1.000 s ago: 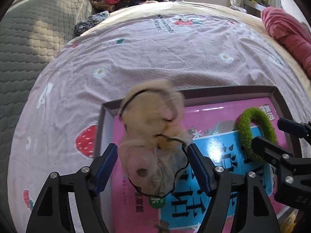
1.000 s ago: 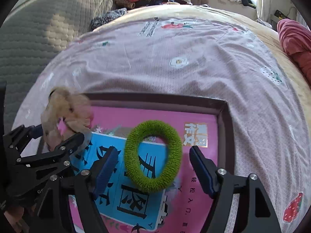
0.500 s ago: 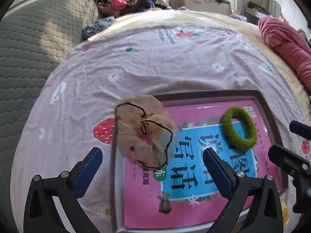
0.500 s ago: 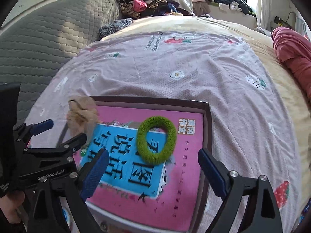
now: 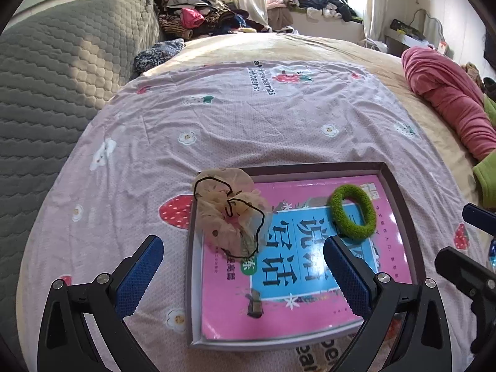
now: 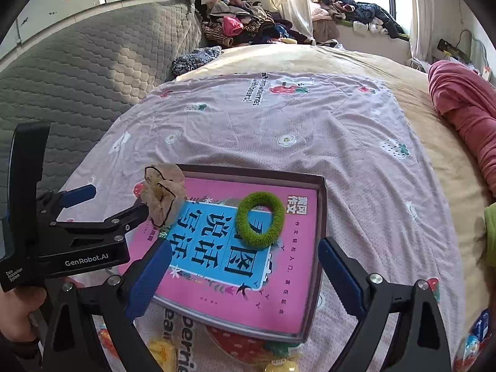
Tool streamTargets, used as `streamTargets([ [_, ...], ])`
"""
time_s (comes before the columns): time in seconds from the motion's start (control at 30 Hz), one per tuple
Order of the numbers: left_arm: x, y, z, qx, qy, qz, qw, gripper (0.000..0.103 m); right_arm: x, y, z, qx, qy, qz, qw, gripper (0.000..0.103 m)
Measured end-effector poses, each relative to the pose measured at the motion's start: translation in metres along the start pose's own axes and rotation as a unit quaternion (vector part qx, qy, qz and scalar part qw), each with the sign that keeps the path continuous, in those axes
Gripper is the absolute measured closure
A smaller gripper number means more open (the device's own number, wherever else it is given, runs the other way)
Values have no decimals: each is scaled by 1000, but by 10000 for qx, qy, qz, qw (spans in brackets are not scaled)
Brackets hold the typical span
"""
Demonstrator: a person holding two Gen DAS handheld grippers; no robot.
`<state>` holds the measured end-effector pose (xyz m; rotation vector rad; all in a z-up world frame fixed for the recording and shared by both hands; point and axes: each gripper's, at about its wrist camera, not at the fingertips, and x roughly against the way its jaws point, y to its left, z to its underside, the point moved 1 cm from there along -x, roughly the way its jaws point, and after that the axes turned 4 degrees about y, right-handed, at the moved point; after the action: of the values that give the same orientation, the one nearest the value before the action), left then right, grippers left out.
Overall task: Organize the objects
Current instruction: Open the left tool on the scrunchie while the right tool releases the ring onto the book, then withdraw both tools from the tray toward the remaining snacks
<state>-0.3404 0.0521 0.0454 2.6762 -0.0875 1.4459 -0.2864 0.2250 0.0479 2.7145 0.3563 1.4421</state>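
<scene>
A dark-rimmed tray [image 5: 400, 192] [image 6: 322, 204] lies on the bed with a pink and blue book [image 5: 294, 279] [image 6: 235, 266] inside it. A beige scrunchie [image 5: 229, 210] [image 6: 164, 195] rests over the tray's far left corner. A green scrunchie [image 5: 352, 210] [image 6: 260, 218] lies on the book at the far right. My left gripper [image 5: 241, 272] is open and empty, hovering back from the beige scrunchie; it also shows in the right wrist view [image 6: 108, 204]. My right gripper [image 6: 245, 276] is open and empty above the book's near part.
The tray sits on a pink strawberry-print sheet [image 5: 248, 117]. A grey quilted headboard [image 5: 62, 71] runs along the left. A rolled pink blanket [image 5: 449, 93] lies at the right. Clothes [image 5: 198, 18] are piled at the back. Small packets [image 6: 161, 350] lie by the tray's near edge.
My left gripper opened wider and let go of the beige scrunchie, which now rests on the tray's corner. Both grippers pulled back and up from the tray.
</scene>
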Motion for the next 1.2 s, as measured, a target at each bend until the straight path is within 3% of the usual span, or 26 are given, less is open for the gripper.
streamTargets([
  [0.7,127,-1,67,-116,-429,-37,9990,0,140,36,53,270,-620,-127,9976,2],
  [1.2,192,-15,108,-208,-598,-25,9980,0,204,39,89,338,-816,56,9961,1],
])
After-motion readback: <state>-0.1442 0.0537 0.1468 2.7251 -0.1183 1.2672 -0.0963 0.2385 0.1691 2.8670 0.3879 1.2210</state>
